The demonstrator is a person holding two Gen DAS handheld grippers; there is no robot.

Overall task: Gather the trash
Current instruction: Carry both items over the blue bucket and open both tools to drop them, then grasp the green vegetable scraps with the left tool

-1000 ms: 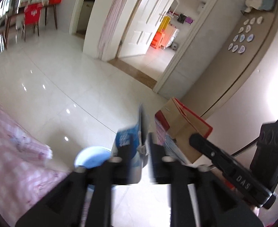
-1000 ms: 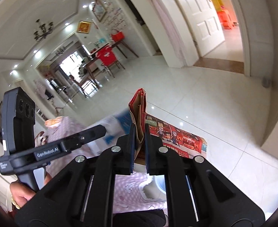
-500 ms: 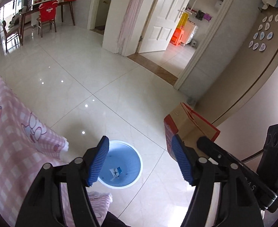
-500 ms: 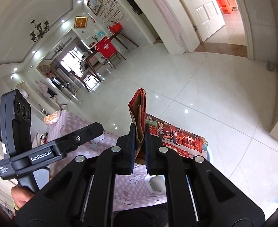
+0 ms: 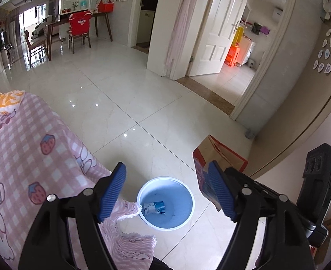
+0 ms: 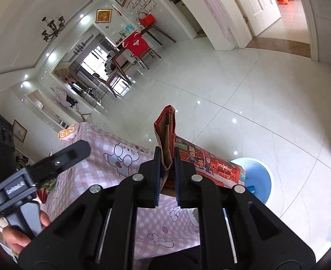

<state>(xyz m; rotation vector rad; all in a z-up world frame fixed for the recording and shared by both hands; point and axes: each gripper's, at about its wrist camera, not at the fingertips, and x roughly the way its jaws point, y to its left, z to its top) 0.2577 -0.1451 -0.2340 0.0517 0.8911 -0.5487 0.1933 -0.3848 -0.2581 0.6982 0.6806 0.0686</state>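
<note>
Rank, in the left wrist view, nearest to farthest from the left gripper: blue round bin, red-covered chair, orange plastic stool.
1. Blue round bin, on the floor just beyond the fingers.
2. Orange plastic stool, through the right doorway.
3. Red-covered chair, far left, at the table.

A home: dining table (image 5: 79, 20) with chairs, chandelier (image 6: 52, 28), white tiled floor (image 5: 124, 103).

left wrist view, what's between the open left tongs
Nothing is gripped: through the gap you see the blue bin on the floor, a small carton lying inside it.
</note>
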